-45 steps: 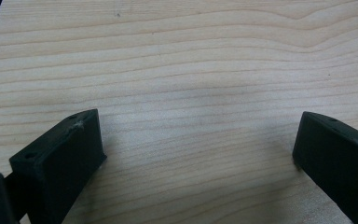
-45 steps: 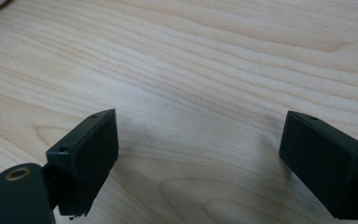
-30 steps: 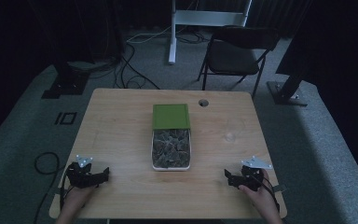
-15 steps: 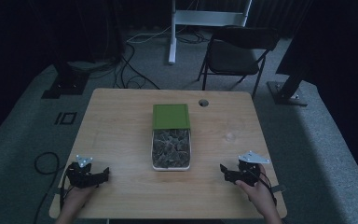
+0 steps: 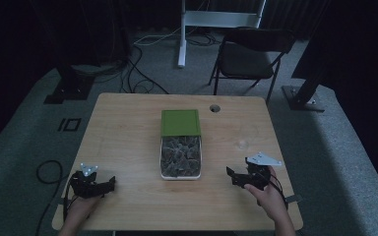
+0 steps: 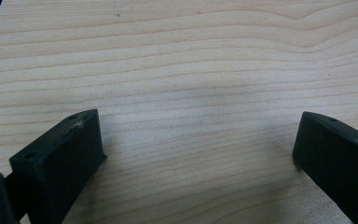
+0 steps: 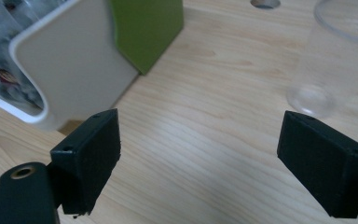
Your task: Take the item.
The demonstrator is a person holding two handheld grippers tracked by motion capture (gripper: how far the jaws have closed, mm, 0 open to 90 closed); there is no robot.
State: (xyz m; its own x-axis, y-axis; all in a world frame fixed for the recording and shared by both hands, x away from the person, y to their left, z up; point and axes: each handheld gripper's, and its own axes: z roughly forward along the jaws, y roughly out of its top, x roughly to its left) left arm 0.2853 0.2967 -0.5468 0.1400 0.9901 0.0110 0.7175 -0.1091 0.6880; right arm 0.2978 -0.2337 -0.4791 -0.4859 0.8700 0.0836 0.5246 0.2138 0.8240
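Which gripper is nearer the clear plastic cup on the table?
Right. The right gripper sits just toward the person from the clear cup; the left gripper rests at the opposite table edge, beyond the white box.

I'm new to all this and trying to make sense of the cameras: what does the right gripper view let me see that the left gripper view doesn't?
The right gripper view takes in the white box with small packets inside, its green lid, a clear plastic cup and a round hole in the tabletop. The left gripper view has a dark strip of floor past the table's edge at its top left corner. Both share the wooden table and a pair of black jaws standing wide apart with nothing between them, on the left gripper and the right gripper.
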